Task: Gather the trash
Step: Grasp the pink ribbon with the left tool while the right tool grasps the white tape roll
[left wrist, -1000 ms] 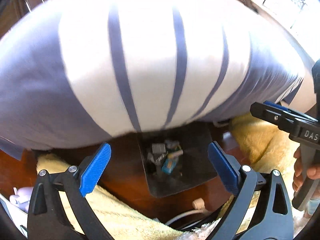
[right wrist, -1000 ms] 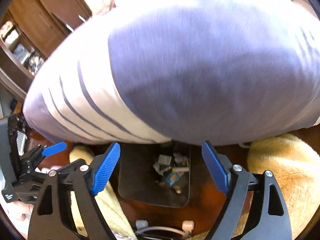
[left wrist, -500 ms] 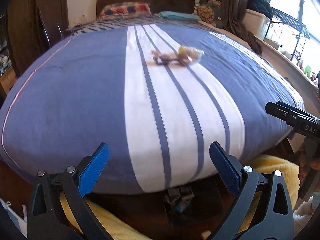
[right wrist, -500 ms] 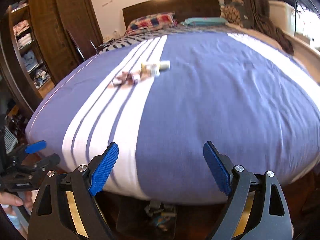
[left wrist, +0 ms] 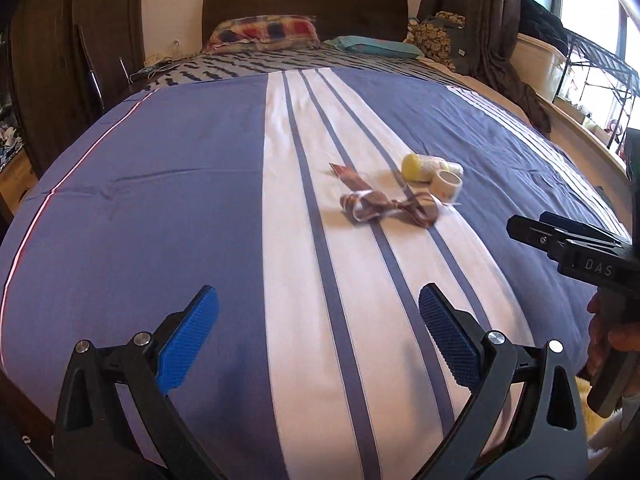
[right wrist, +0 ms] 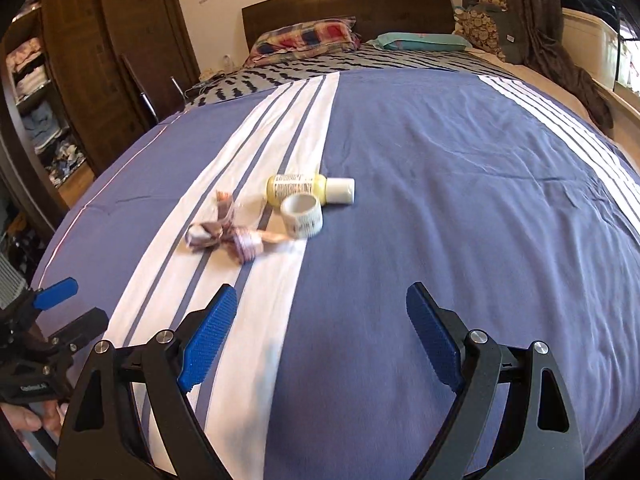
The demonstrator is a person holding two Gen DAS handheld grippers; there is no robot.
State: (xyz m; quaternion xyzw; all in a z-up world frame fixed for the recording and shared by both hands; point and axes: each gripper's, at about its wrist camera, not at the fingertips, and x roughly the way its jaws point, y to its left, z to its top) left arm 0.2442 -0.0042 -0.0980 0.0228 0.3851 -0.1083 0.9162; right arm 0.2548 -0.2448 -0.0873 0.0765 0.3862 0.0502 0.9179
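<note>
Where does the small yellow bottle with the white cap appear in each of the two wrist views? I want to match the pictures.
Left wrist view: the yellow bottle lies right of centre, seen bottom-first, above the tape roll.
Right wrist view: the yellow bottle lies left of centre, seen side-on, cap pointing right.
Shared landmark: the crumpled brown wrapper on the white stripe of the bedspread, left of the bottle in both.

Open bedspread (left wrist: 180,184) ahead; trash cluster (right wrist: 256,232) mid-bed
</note>
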